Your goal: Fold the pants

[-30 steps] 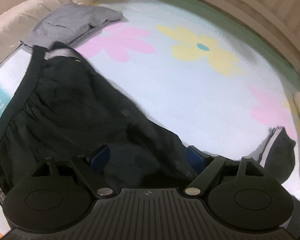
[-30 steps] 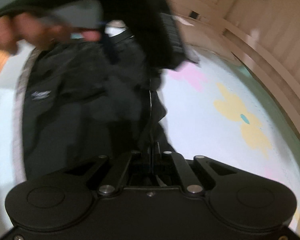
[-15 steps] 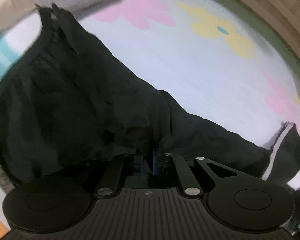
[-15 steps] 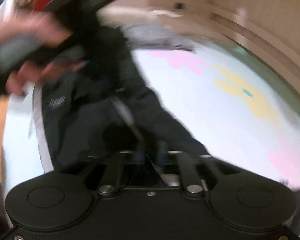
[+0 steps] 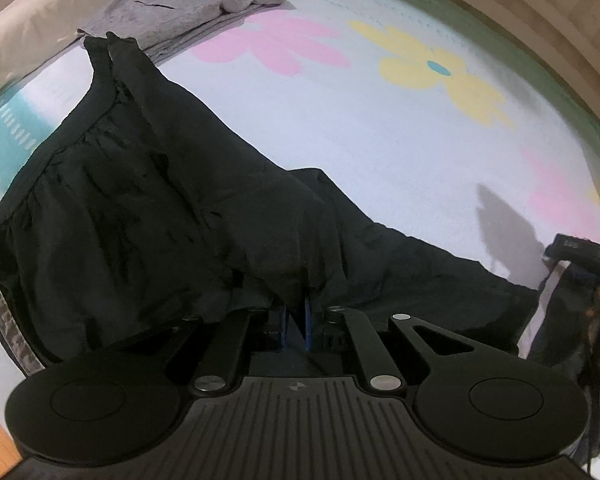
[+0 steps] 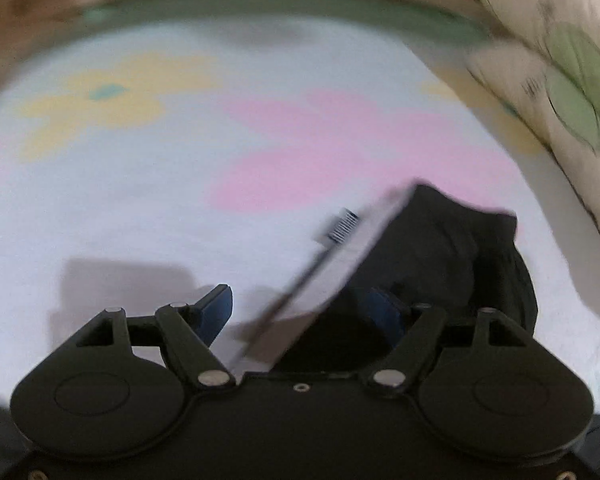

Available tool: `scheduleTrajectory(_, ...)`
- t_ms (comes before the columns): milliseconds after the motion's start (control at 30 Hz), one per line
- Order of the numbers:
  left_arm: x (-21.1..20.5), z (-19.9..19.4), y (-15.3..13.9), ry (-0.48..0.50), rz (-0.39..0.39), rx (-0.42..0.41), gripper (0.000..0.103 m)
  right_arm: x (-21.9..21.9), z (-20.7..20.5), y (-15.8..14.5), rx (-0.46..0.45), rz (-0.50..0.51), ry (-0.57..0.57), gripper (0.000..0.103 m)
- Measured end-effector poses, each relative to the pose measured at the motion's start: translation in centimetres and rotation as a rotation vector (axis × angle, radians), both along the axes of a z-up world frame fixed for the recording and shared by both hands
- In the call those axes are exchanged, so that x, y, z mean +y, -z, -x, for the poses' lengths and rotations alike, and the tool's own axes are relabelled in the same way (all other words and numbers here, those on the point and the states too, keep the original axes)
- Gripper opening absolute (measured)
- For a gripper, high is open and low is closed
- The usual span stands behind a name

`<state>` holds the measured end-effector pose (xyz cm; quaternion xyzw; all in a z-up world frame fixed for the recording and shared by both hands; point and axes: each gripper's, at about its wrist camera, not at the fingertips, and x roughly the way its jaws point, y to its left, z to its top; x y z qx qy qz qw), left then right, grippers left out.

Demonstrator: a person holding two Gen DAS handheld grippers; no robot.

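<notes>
Two grippers work over a pale play mat [image 5: 380,152] printed with pink and yellow flowers, and that mat is the landmark for everything else. Black pants [image 5: 148,216] lie spread on the mat, the waistband toward its left edge and one leg running off toward its right side, where a light stripe shows along the seam. The left gripper [image 5: 296,316] hangs over the near edge of the mat, its blue-padded jaws pressed together on a bunched fold of the pants cloth, which rises in a small peak at the pads. Folded grey clothing [image 5: 180,8] rests at the far left corner of the mat, just beyond the pants' waistband. A cream pillow [image 5: 16,32] lies off the mat's far left edge.

At the right side of the mat the right gripper [image 6: 304,312] points down over the end of the pants leg [image 6: 452,248]. Its jaws stand spread and have just been opening; the striped hem edge and black cloth lie between them, and whether the right-hand pad touches the cloth cannot be told in the blur. A small striped tag [image 6: 342,226] sticks out from the hem onto the mat. A leaf-printed cushion [image 6: 560,80] sits past the mat's far right corner.
</notes>
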<state>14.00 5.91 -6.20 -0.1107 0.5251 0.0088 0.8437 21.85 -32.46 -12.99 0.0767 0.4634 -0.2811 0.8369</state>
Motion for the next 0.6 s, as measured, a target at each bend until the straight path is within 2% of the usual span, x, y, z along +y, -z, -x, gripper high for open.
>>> scheduleTrajectory(67, 0.3, 0.0, 0.0, 0.003, 0.003, 0.008, 0.008, -1.0, 0.7, -0.4, -0.043, -0.053, 0.025, 0.063)
scheduleTrajectory(100, 0.4, 0.0, 0.0, 0.002, 0.001, 0.008, 0.008, -1.3, 0.9, -0.9, -0.053, -0.081, 0.02, 0.05)
scheduleTrajectory(133, 0.4, 0.0, -0.1, 0.001, -0.001, 0.004, 0.008, -1.4, 1.2, -1.6, -0.053, -0.082, 0.021, 0.005)
scheduleTrajectory(167, 0.5, 0.0, -0.3, -0.001, -0.004, -0.003, 0.008, -1.8, 1.9, -2.6, -0.079, -0.087, 0.015, 0.009)
scheduleTrajectory(267, 0.4, 0.7, -1.7, 0.006, -0.031, -0.063, 0.008, -3.0, 5.5, -7.1, -0.205, -0.098, 0.016, 0.008)
scheduleTrajectory(333, 0.4, 1.7, -2.9, 0.021, -0.05, -0.113, 0.008, -3.6, 9.6, -10.1, -0.285, -0.083, 0.017, 0.008)
scheduleTrajectory(400, 0.6, 2.9, -3.9, 0.041, -0.039, -0.148, 0.008, -4.4, 14.3, -12.1, -0.355, -0.114, 0.034, 0.008)
scheduleTrajectory(500, 1.0, 5.4, -4.6, 0.07, -0.023, -0.178, 0.008, -5.2, 21.9, -12.9, -0.409, -0.171, 0.068, 0.008)
scheduleTrajectory(600, 0.8, 7.8, -3.6, 0.098, -0.054, -0.169, 0.008, -4.9, 26.5, -10.5, -0.334, -0.191, 0.086, 0.008)
